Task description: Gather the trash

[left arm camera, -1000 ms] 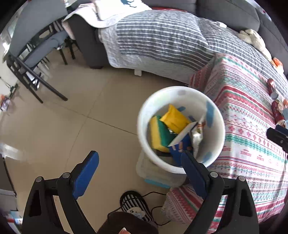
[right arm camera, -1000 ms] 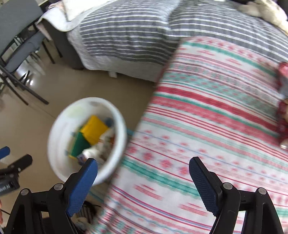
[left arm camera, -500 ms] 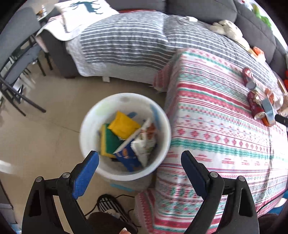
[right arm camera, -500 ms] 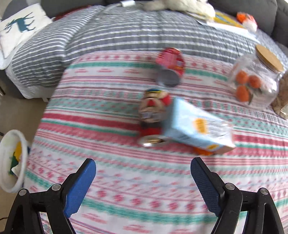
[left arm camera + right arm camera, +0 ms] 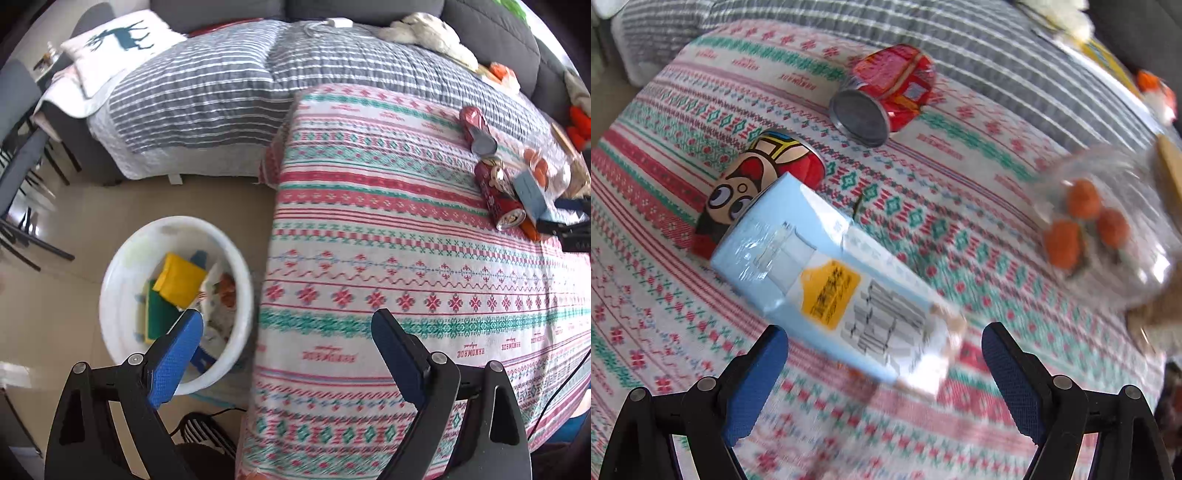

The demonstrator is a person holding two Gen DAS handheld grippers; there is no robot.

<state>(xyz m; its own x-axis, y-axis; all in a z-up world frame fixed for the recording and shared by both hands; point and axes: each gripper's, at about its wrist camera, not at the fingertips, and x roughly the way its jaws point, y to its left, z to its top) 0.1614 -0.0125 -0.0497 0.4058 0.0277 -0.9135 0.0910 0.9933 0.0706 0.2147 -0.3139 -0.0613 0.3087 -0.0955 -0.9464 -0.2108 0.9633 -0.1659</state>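
Blue-padded and spread wide, the right tool [image 5: 884,354] hangs empty above a pale blue carton [image 5: 827,280] lying on its side on the patterned cloth of the tabletop [image 5: 657,332]; the carton's near end sits roughly between the pads without touching them. Just beyond, the carton leans on a red cartoon can [image 5: 753,192], and farther on a second red can [image 5: 882,94] lies with its grey end toward the camera. Only this view makes out the oranges inside the clear jar [image 5: 1108,229].

From the left wrist, the left tool [image 5: 288,332] is also wide and empty, over the tabletop's edge. This view alone takes in the white bin [image 5: 122,295] on the floor holding yellow and green packets, with the striped sofa cover [image 5: 221,92] behind.
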